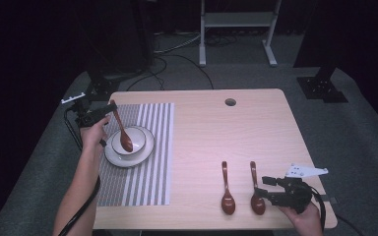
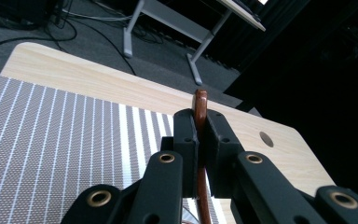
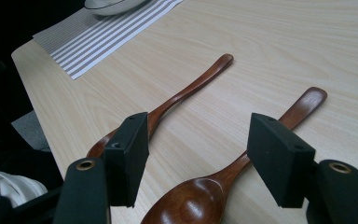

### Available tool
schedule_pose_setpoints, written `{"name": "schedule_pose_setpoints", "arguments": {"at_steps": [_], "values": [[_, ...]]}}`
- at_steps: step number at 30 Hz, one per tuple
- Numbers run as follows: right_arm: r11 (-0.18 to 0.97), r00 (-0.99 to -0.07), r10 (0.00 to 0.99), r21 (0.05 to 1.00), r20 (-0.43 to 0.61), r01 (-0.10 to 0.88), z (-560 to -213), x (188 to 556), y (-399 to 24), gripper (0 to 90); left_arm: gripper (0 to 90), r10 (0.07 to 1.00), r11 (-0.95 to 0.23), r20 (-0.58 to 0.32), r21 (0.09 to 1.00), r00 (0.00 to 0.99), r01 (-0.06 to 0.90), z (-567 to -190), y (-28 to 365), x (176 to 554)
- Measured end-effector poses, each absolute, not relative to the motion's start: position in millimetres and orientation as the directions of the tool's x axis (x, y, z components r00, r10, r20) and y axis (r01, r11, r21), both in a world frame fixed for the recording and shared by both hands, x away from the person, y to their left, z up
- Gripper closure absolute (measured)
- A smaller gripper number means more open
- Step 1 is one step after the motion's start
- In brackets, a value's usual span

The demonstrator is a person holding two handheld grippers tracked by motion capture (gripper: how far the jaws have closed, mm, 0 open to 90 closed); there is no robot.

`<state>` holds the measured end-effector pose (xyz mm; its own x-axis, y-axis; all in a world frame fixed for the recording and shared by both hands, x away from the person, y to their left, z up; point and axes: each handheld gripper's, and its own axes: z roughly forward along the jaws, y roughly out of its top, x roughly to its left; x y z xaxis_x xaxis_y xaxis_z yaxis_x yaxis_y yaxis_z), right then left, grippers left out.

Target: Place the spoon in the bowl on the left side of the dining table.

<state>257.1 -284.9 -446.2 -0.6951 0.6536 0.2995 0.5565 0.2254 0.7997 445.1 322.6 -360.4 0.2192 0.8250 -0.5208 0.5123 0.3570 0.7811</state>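
Left gripper (image 1: pixel 109 111) clamped on wooden spoon (image 1: pixel 122 132) | right gripper (image 1: pixel 261 191) jaws apart | spoon to be lowered gently into bowl (image 1: pixel 136 140), centred, then released.

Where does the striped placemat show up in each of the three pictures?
High view: striped placemat lies at the table's left, under the plate.
Left gripper view: it covers the left half, behind the tongs.
Right gripper view: top left corner.
Shared landmark: the wooden table.

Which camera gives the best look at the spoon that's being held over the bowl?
The high view: the whole held spoon shows, its scoop over the bowl. The left gripper view gives just the handle clamped between that gripper's jaws.
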Motion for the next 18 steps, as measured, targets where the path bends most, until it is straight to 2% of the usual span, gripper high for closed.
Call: {"name": "schedule_pose_setpoints", "arguments": {"at_steps": [18], "values": [[0.226, -0.691, 0.659, 0.799, 0.296, 0.558, -447.0, 257.3, -287.1, 37.5, 84.1, 0.826, 0.391, -0.537, 0.764, 0.170, 0.512, -378.4, 327.2, 450.1]]}}
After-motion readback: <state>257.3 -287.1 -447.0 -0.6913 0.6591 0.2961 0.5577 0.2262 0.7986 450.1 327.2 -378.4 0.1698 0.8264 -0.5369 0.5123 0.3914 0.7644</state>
